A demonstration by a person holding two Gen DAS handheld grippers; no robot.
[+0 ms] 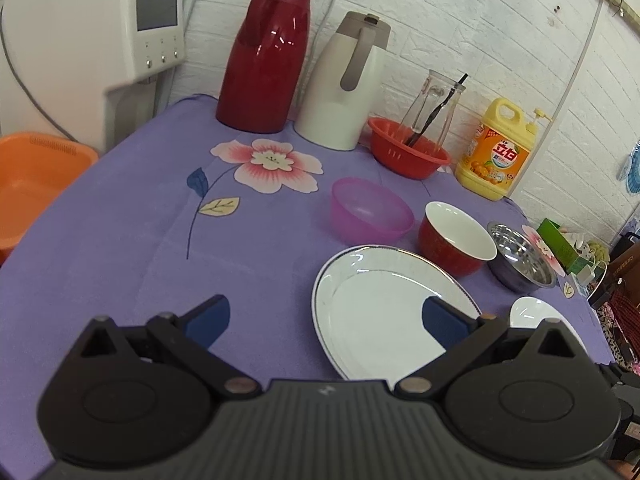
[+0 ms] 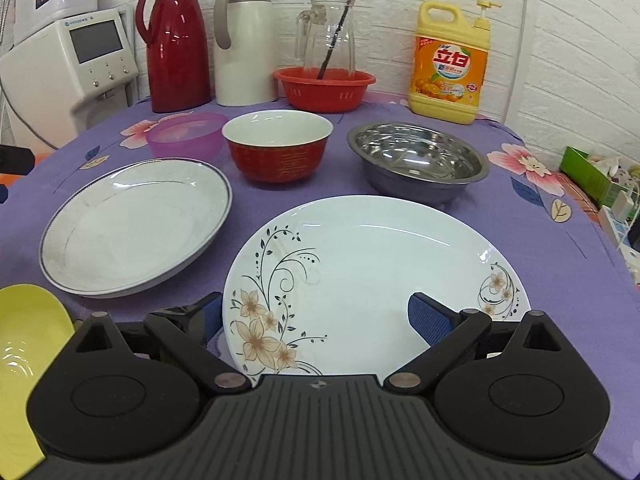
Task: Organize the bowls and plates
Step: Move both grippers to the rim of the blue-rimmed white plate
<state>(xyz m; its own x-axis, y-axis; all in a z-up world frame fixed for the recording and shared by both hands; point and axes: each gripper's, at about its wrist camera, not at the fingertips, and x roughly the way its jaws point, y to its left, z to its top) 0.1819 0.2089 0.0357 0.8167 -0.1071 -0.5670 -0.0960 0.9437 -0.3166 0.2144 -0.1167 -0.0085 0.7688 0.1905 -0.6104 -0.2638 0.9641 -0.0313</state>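
A home kitchen corner, probably: a bench (image 2: 532,248) under flowered purple cloth, thermos jugs (image 2: 176,44) at upper left, dish soap (image 2: 450,64) upper right, white brick-pattern wall (image 2: 580,40) behind.

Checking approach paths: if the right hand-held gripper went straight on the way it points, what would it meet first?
The floral plate: the right hand-held gripper is open right at its near rim. Beyond it stands the steel bowl, though depth is unclear.
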